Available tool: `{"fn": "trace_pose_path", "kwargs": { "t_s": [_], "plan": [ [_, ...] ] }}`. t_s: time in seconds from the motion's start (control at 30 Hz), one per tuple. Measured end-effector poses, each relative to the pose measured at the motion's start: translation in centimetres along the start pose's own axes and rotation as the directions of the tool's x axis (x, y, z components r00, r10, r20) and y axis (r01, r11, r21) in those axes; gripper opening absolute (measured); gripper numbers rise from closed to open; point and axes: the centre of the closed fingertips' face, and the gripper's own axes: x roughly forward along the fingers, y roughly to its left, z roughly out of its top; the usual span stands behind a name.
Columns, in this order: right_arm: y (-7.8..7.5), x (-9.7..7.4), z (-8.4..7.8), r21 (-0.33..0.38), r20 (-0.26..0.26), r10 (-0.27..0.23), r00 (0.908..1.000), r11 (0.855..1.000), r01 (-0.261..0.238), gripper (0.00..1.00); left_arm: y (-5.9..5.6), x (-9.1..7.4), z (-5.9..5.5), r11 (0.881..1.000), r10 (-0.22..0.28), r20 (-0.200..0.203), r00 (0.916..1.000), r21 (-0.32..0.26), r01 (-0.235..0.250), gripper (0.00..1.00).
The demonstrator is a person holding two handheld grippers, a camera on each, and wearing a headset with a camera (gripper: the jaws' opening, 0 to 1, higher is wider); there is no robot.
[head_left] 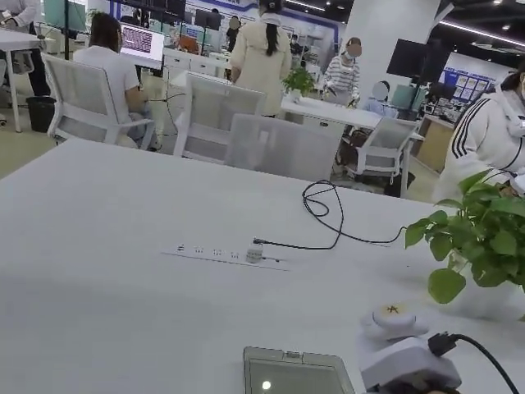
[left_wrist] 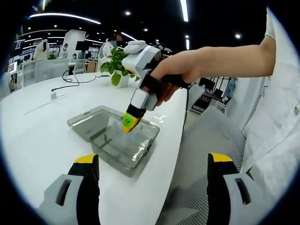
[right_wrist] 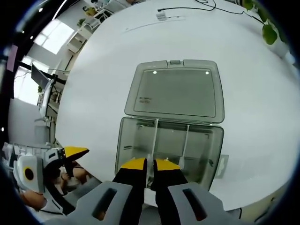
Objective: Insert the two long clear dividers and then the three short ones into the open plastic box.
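Over open clear plastic box point(right_wrist: 120, 140) on white worktop point(right_wrist: 93, 70): right gripper point(right_wrist: 149, 164) clenched on thin clear divider point(left_wrist: 114, 127); best held upright, ends lowered evenly into wall slots; left gripper point(left_wrist: 153, 158) released.

Open-plan office: white table point(head_left: 123, 246) w/ potted plant point(head_left: 482, 234), mesh chairs point(head_left: 82, 92), ceiling strip lights point(left_wrist: 184, 10).

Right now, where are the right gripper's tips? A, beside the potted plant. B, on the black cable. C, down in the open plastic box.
C: the left gripper view shows the right gripper with yellow tips down inside the open plastic box, pinched on a clear divider.
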Motion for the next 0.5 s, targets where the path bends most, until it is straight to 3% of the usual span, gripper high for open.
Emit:
{"fn": "trace_pose_path", "kwargs": {
  "t_s": [0.5],
  "plan": [
    [0.22,-0.03,0.01,-0.105,-0.003,-0.053,0.9986,0.993,0.052,0.07,-0.06,0.29,0.04,1.000,-0.003,-0.002,1.0000,-0.004,0.003,0.98]
  ]
}}
